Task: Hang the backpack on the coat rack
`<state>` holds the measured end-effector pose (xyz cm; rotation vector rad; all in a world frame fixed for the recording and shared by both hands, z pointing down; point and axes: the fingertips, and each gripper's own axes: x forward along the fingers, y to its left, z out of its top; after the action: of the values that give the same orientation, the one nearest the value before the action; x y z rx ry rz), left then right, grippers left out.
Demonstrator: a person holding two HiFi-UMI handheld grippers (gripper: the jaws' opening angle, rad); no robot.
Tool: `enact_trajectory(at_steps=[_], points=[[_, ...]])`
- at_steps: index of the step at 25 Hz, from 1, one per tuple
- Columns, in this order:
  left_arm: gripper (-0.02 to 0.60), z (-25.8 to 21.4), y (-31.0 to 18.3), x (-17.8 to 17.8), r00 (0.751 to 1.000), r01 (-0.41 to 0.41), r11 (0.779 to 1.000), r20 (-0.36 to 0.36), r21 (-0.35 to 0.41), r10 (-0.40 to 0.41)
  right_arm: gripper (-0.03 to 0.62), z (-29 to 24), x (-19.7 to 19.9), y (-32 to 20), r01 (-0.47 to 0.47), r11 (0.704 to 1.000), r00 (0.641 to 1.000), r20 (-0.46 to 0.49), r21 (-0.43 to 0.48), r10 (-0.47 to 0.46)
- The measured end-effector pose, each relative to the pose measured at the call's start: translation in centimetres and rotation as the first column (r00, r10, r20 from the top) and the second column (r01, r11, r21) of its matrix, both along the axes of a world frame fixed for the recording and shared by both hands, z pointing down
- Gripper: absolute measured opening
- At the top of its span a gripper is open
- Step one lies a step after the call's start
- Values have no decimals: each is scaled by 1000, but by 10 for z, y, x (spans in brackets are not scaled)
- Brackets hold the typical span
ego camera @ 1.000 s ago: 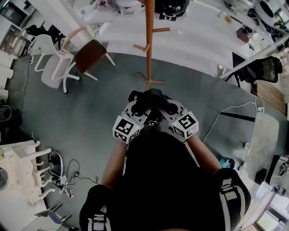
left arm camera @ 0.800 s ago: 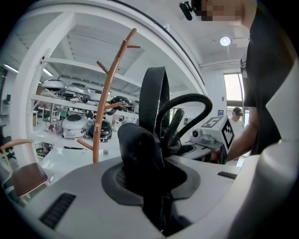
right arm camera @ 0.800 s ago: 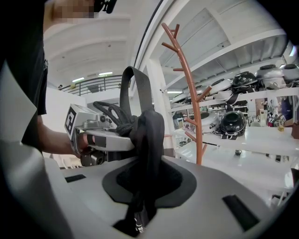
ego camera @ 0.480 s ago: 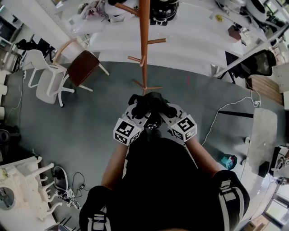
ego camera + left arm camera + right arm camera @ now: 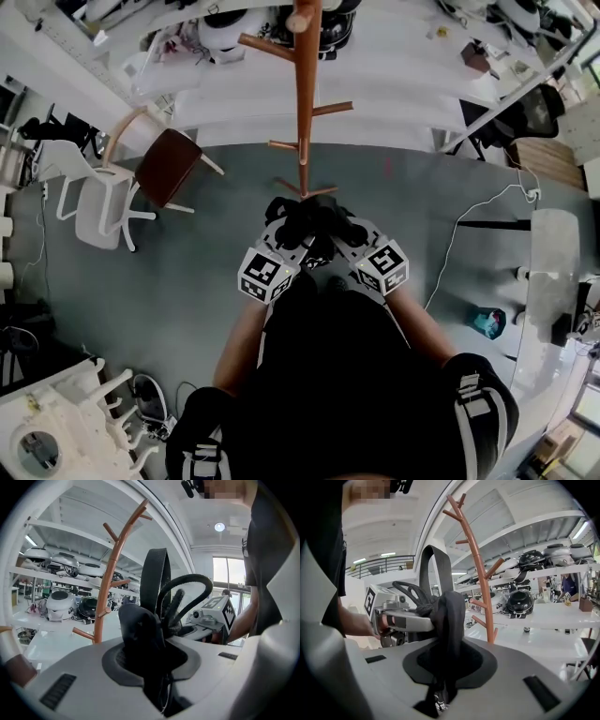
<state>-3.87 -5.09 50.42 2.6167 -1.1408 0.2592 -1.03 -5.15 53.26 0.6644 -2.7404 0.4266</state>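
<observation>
- The backpack (image 5: pixel 314 217) has been carried closer to the coat rack (image 5: pixel 303 112), whose foot now sits just ahead.
- The left gripper (image 5: pixel 287 223) and right gripper (image 5: pixel 341 225) each clamp its black straps, side by side and equally near.
- The upright pole stands dead ahead with its pegs higher up. The floor around is open and the chair (image 5: pixel 164 164) is well off to the left.

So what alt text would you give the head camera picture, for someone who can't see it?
Seen from above, a person's left gripper and right gripper both grip the top of a black backpack, close to the foot of a wooden coat rack. Around them are grey floor, a brown chair and white tables.
</observation>
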Motion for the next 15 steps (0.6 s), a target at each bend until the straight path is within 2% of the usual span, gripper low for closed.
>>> enact_trajectory(at_steps=[6, 15], points=[[107, 6, -27, -26, 997, -83, 997, 4, -1, 83, 78, 5, -27, -25, -79, 997, 997, 1, -4, 79], [107, 19, -65, -47, 981, -193, 981, 15, -12, 193, 80, 16, -47, -61, -186, 982, 982, -13, 20, 186]])
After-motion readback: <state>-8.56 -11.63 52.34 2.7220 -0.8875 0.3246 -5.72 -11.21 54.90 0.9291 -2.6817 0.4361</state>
